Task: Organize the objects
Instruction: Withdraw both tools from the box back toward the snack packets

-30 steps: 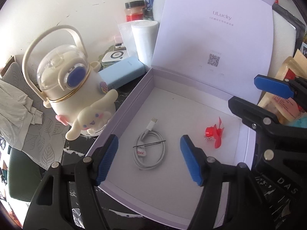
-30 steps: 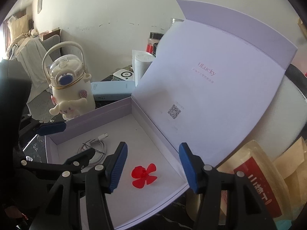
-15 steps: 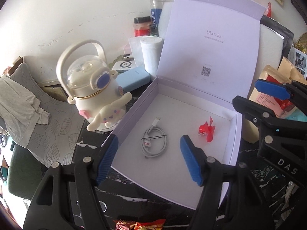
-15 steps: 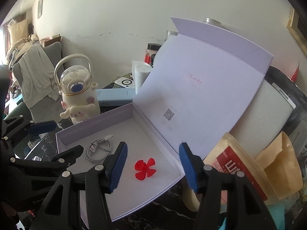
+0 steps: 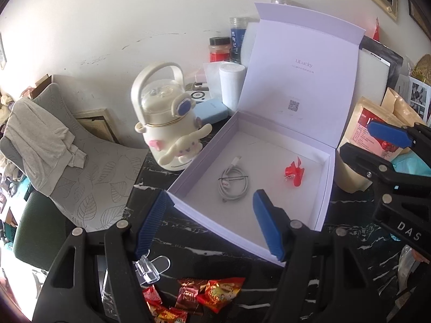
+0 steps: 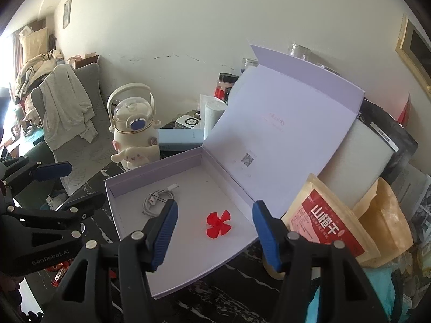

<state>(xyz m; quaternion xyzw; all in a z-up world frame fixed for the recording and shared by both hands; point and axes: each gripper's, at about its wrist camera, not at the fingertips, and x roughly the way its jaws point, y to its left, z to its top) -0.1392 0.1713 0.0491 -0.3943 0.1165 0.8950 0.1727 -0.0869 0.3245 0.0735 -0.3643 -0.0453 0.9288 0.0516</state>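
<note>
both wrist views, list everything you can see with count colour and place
gift box: 1, lilac, lid open, centre
charging cable: 1, white, coiled, inside box
propeller: 1, red, inside box
character bottle: 1, cream, left of box
power bank: 1, light blue, behind bottle
snack pouch: 1, tan and red, right of box
candy wrappers: several, red, front table edge
clear clip: 1, transparent, by candies
left gripper: 1, black, blue pads, jaws open
right gripper: 1, black, blue pads, jaws open

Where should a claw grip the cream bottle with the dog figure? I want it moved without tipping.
Judging by its shape, take the cream bottle by its arched carry handle, coming straight down from above. The handle stands upright and free above the clear lid, thin enough for the open left claw. The body looks too wide and rounded, with the figure bulging in front.
</note>
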